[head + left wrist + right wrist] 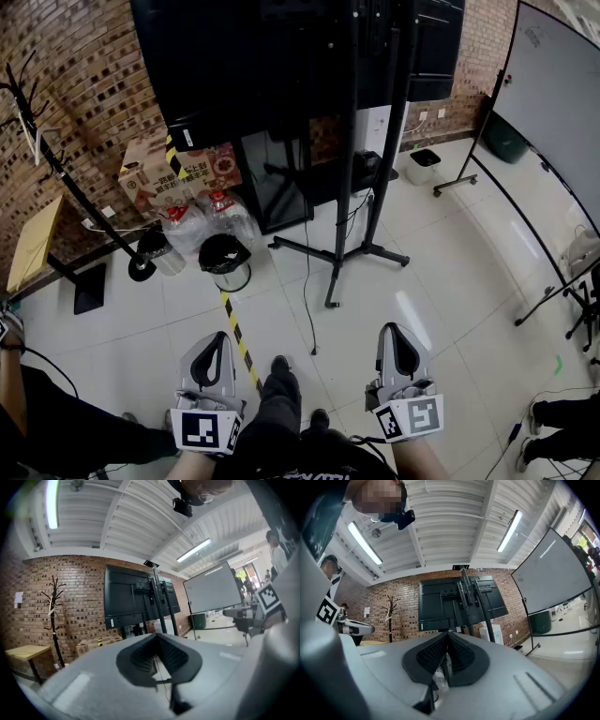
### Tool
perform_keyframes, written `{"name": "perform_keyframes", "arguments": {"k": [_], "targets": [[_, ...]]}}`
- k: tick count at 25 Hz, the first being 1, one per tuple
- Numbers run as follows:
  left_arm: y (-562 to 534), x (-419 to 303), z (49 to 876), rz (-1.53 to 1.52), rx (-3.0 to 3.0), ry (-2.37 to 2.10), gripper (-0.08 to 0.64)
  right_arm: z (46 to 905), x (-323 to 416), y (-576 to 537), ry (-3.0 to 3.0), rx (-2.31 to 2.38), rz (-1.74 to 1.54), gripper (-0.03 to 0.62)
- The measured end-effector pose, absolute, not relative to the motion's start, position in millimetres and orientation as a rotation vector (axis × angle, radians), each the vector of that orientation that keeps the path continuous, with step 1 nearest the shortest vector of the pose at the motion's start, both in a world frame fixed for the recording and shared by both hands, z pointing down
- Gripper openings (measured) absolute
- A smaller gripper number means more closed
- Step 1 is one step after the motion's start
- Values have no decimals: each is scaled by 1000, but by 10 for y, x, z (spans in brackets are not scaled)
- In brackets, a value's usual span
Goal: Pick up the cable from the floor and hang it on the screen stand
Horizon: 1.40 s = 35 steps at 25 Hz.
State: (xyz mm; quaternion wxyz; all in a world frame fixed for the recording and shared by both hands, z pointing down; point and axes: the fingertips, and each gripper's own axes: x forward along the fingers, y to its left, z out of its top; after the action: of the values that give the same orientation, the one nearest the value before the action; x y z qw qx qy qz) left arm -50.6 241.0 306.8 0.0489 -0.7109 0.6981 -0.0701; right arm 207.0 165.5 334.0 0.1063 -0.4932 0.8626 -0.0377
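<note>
"Cable (pixel 307 300), where is it lying?"

"Trailing thin and black across the floor (pixel 450 281) from the screen stand (pixel 349 187), ahead of both claws. My left claw (pixel 222 336) and right claw (pixel 391 328) are both clenched, gripping nothing."

"What could be going wrong?"

"Being so thin, it could be slipping out if I am closing carelessly. I am holding both claws low, pointing forward, roughly level."

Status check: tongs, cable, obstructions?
Left tongs shut, empty; right tongs shut, empty. Cable on floor, untouched, at foot of screen stand. Stand's base leg lies beside it.
</note>
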Motion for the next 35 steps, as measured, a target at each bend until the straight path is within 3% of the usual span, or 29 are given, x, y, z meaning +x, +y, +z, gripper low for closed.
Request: {"name": "perform_keyframes", "arguments": {"k": [10,27,35], "targets": [[1552,-290,3149,-180,-2306,1977,5,3477,2047,1254,2536,-1567,-113,9],[-110,-1509,3903,-288,-2443,1882,5,3978,597,-458,2625,-1658,-70,9],[-355,-1533,4260,-274,-2504,1941,5,4457,496,-731,2711,-1671,-140,9]]}}
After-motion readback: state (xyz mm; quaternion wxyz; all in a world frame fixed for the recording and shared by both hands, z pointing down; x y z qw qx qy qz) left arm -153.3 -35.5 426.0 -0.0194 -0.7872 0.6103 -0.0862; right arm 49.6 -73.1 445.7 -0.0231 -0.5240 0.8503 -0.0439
